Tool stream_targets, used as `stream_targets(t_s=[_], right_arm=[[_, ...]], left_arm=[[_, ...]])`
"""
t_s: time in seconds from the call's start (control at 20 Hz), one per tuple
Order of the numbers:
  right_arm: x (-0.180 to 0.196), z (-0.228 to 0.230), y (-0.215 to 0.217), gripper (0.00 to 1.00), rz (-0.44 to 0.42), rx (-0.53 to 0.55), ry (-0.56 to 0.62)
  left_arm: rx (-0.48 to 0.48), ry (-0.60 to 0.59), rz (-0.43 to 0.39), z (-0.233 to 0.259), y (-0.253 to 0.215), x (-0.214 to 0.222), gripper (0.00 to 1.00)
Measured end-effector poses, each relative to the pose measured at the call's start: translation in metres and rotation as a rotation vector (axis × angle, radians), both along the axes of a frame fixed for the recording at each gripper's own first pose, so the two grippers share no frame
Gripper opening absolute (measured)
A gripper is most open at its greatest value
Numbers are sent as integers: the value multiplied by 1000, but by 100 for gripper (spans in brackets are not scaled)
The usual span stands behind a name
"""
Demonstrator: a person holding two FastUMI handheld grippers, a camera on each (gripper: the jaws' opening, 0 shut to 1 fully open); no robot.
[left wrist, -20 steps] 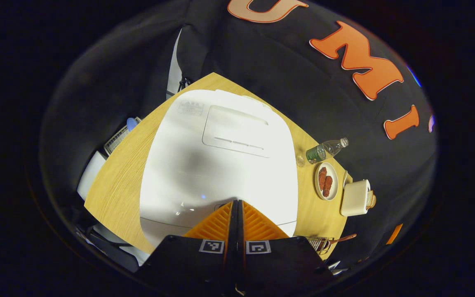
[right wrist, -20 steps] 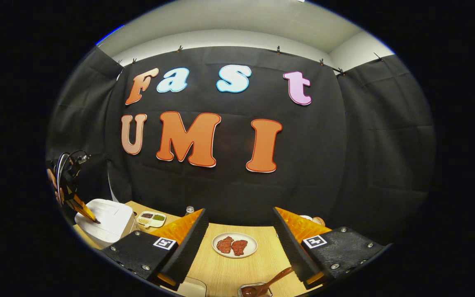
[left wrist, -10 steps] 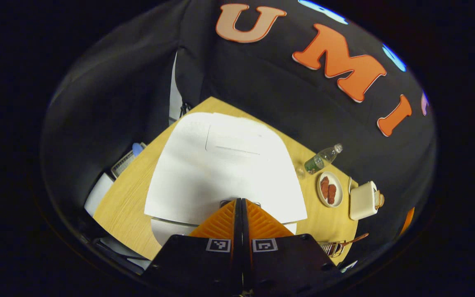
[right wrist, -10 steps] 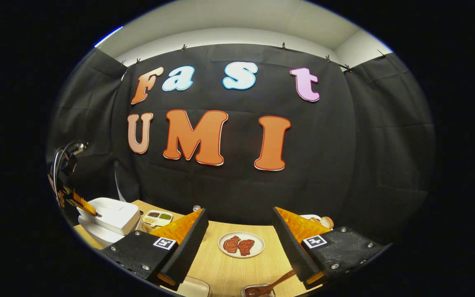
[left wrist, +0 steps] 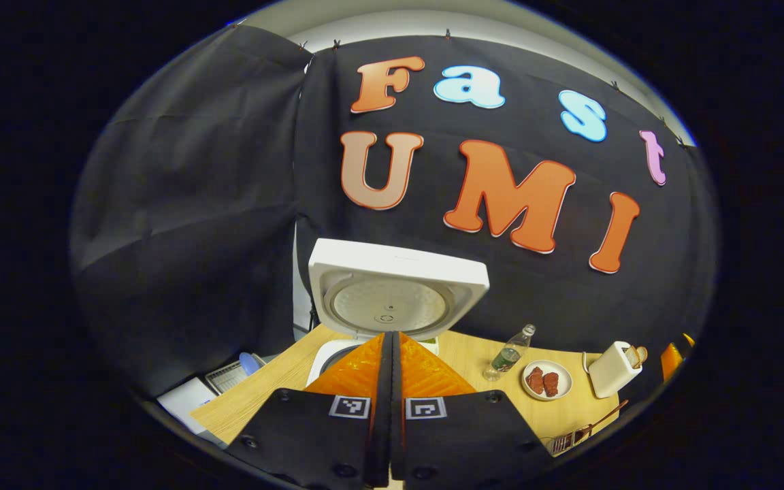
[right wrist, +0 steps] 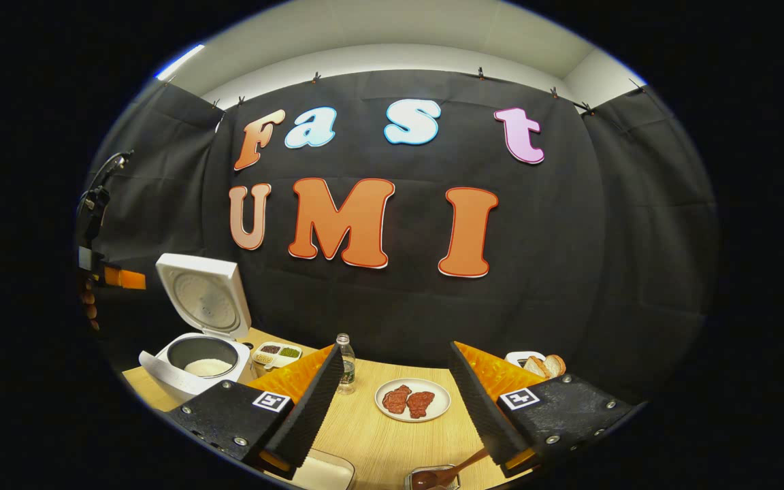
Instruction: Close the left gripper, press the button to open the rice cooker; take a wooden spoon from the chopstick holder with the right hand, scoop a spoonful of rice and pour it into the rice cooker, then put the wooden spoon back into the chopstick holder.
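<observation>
The cooker (right wrist: 191,371) stands at the lower left of the right gripper view, on the wooden table (right wrist: 392,442). It is white, and its lid (right wrist: 205,304) is up, near upright, showing a round ribbed grey inner plate. The dark pot inside holds a low white heap of rice (right wrist: 207,367). In the left gripper view the lid (left wrist: 397,289) sits at the centre, its underside facing the camera, with the body just below it, partly hidden by the fingers.

The left gripper (left wrist: 390,354) is at the bottom centre of its own view, its two fingers pressed flat together with nothing between them, held clear of the cooker. It also shows far off at the left edge of the right gripper view, above the cooker.

The right gripper (right wrist: 392,371) is at the bottom of its view, fingers wide apart and holding nothing.

The spoon (right wrist: 450,469), brown wood, lies at the bottom edge of the right gripper view, bowl end in the holder (right wrist: 433,478). Between the right fingers sit a bottle (right wrist: 345,364) and a plate (right wrist: 412,400).
</observation>
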State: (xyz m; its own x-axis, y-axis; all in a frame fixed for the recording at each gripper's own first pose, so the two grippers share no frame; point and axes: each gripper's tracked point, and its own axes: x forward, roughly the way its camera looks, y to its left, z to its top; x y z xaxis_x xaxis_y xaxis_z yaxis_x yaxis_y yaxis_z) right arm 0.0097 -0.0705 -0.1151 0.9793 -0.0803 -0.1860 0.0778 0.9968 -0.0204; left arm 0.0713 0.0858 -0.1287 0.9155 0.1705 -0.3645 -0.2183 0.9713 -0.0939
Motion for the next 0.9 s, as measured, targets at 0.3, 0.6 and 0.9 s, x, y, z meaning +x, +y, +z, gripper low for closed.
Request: stream_targets(t_s=[0.3, 0.6, 0.9], right_arm=[[-12, -10, -16, 96, -10, 6, 16], [-33, -34, -48, 96, -49, 9, 67], [-60, -71, -85, 96, -107, 40, 143]], left_arm=[[117, -127, 17, 40, -16, -28, 5], [200, -147, -66, 41, -74, -44, 37], [230, -234, -124, 54, -127, -58, 73]])
